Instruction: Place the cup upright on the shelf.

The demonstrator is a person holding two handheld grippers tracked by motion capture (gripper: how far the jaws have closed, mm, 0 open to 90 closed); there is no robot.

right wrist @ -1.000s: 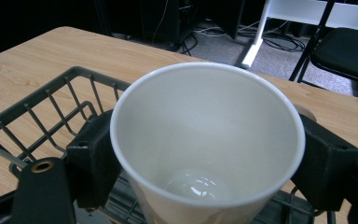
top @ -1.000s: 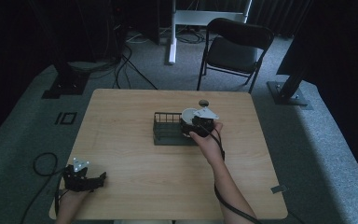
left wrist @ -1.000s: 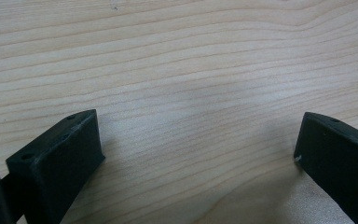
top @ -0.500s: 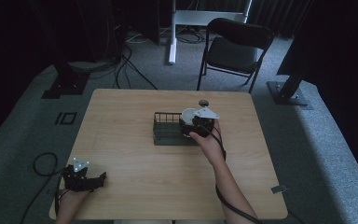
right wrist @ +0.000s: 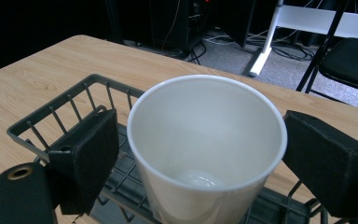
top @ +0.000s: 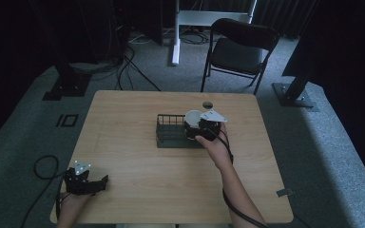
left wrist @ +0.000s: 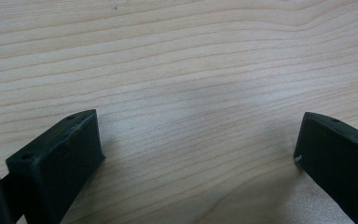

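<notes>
A white paper cup [right wrist: 205, 154] stands upright in the right end of a dark wire basket [top: 171, 133] at the table's middle. My right gripper [right wrist: 200, 135] is open, with one jaw on each side of the cup near its rim. A thin gap shows at the left jaw and the rim keeps its round shape. From above, the right gripper [top: 202, 128] and the hand cover part of the cup [top: 193, 117]. My left gripper [top: 97, 184] rests at the near left corner of the table. Its jaws stand wide open over bare wood [left wrist: 191, 93].
A small dark round spot [top: 207, 104] lies on the wooden table [top: 123, 142] just behind the basket. A black folding chair [top: 237, 50] stands beyond the far edge. Cables run over the floor at the left and behind the table.
</notes>
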